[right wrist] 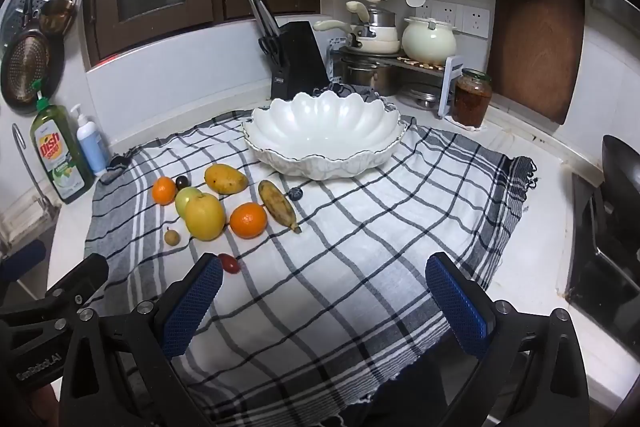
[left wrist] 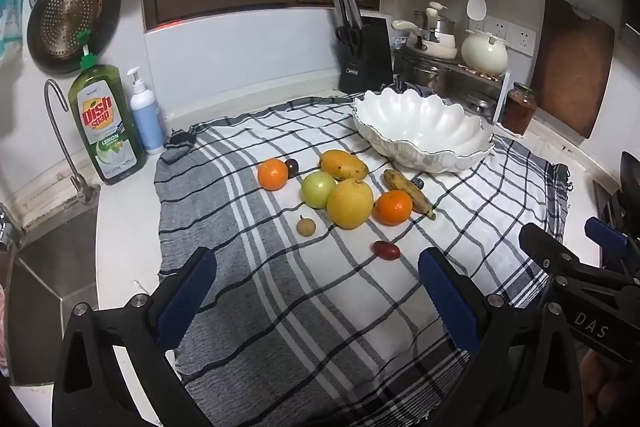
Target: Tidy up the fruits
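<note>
Both grippers hang above the near edge of the checked cloth (right wrist: 360, 247) that covers the kitchen counter (left wrist: 128, 227). The left gripper (left wrist: 316, 291) is released — its blue pads (left wrist: 188, 295) stand wide apart with only cloth between them. The right gripper (right wrist: 324, 299) is likewise released and grasps nothing; its fingers (right wrist: 456, 307) frame bare cloth.

The white scalloped bowl (right wrist: 320, 131) sits at the far edge of the cloth, toward the right far corner, in front of the knife block (right wrist: 296, 63). Nothing shows inside it.

The fruits lie in a loose group left of the cloth's middle, between the bowl and the near edge:
- Mango (left wrist: 343, 165), nearest the bowl on the far side of the group.
- Large yellow fruit (left wrist: 350, 203), touching the green apple (left wrist: 319, 189) on its left.
- One orange (left wrist: 393, 207) just right of the yellow fruit; a second orange (left wrist: 273, 174) on the left of the group, with a dark plum (left wrist: 292, 167) just beside it.
- Banana (left wrist: 409, 193), browned, lying right of the first orange, with a small dark fruit (left wrist: 418, 183) beside it.
- Small brown round fruit (left wrist: 306, 226) on the near left of the group.
- Red oval fruit (left wrist: 386, 250), apart from the rest — closest to the near edge and close to the right gripper's left finger in the right wrist view.

A dish soap bottle (left wrist: 106, 123) stands on the counter off the cloth's far left corner, next to the sink (left wrist: 48, 275).
</note>
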### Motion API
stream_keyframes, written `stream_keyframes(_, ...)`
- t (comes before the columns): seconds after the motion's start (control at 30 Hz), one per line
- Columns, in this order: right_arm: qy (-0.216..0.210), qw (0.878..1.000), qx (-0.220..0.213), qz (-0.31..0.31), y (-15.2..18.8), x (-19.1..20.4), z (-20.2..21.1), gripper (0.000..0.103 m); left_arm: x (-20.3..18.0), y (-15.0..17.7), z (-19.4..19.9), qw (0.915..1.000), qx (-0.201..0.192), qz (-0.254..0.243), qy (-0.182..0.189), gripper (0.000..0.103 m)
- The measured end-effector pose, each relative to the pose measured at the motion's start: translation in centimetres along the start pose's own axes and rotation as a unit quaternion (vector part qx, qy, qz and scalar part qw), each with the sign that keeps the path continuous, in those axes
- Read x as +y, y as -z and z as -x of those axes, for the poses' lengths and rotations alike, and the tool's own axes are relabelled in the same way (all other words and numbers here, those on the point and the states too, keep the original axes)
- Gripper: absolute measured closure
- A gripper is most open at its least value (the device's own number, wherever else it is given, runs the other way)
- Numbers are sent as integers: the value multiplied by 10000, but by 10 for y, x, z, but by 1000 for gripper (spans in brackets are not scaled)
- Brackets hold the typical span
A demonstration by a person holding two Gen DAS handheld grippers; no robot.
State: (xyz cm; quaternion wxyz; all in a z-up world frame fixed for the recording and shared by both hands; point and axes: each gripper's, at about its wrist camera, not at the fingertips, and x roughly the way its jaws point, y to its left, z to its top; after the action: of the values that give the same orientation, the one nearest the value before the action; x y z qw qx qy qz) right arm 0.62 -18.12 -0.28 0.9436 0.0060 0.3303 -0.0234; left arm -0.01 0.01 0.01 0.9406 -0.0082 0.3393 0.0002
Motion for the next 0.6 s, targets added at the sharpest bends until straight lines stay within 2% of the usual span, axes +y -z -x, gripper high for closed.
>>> stream_keyframes(0.27,3,10000,4,3,0,0,0,0,-3,-1,-6,10000,9,-5,-74,0)
stream_keyframes(0.6,-2,10000,-3,-5,0,0,-1,0,-8,0,0,10000,-73,-18,25,0)
